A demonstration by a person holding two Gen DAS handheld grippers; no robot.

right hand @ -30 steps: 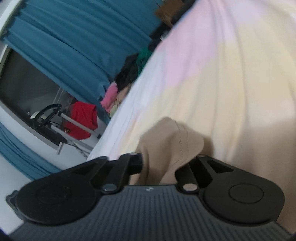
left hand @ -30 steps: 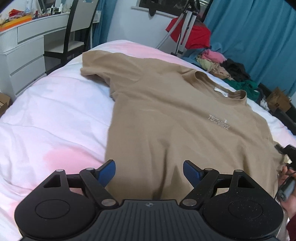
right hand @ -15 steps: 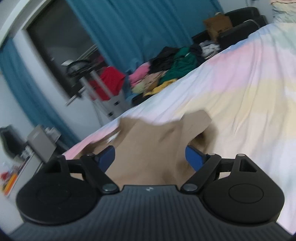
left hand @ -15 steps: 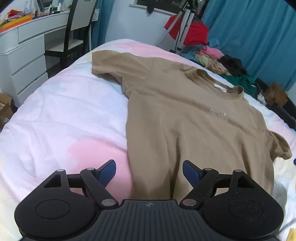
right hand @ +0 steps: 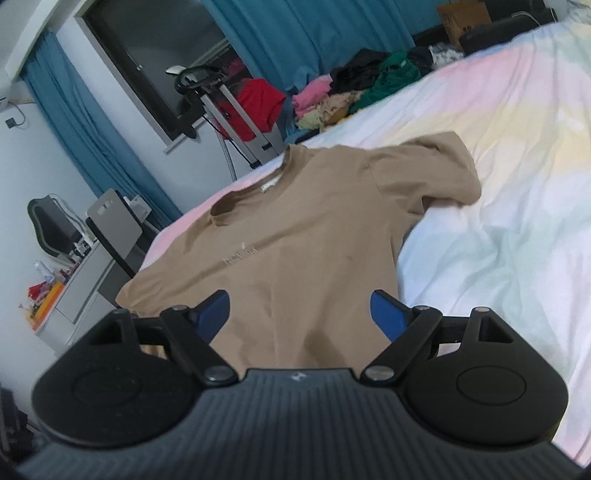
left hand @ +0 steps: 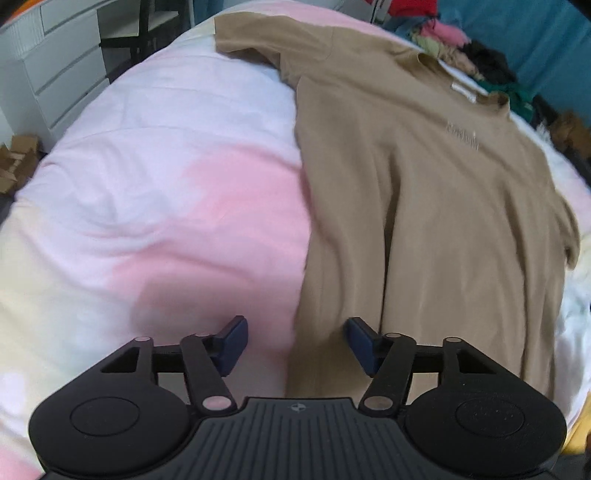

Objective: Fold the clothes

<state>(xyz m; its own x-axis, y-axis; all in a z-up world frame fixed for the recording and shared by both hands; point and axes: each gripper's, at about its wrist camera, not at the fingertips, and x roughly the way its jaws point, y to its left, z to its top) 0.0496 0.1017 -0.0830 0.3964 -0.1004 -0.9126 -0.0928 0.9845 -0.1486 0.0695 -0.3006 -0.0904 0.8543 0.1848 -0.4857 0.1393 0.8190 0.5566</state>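
Note:
A tan T-shirt lies flat and face up on the bed, with a small pale logo on the chest and both short sleeves spread out. It also shows in the right wrist view. My left gripper is open and empty, hovering over the shirt's lower left hem edge. My right gripper is open and empty, above the shirt's lower body, near its right side edge.
The bed has a pink, white and yellow cover. A white drawer unit and chair stand left of the bed. A pile of coloured clothes lies beyond it, by blue curtains.
My right gripper has let go of the shirt's right sleeve, opened and pulled back to the hem end. My left gripper has shifted left, towards the shirt's left edge.

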